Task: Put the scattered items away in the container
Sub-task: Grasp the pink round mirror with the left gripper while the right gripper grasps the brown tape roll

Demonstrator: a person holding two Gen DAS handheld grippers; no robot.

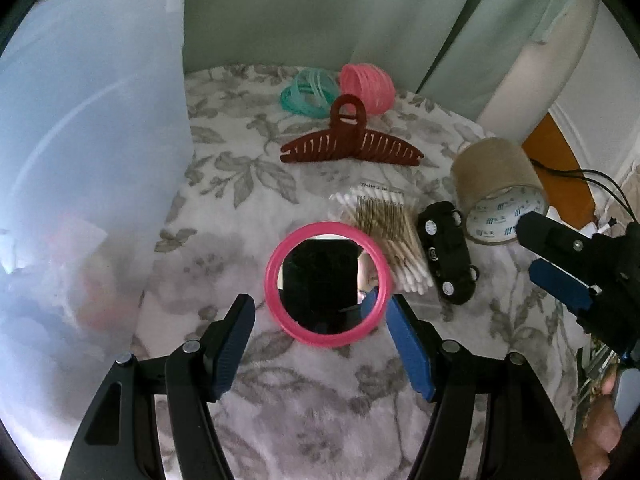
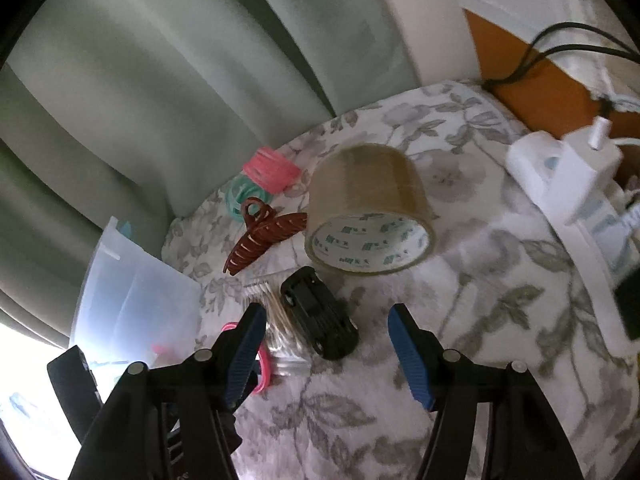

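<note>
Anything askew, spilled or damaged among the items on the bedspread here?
Nothing damaged or spilled. Only the black toy car is odd: it lies flipped, underside and wheels up, beside the cotton swabs and tape roll.

Beneath everything lies a pale floral bedspread [image 2: 460, 320], printed with grey-green leaves and blossoms. Behind it hang sage-green curtains [image 2: 160, 80] in soft folds, with a paler panel [image 1: 520, 60] beside them. To my right an orange wooden board [image 2: 516, 56] borders the bed, and a black cable [image 2: 560, 40] trails across it. A white power strip [image 2: 568, 184] lies at the bedspread's right edge, with a white plug [image 2: 598, 132] standing in it.
</note>
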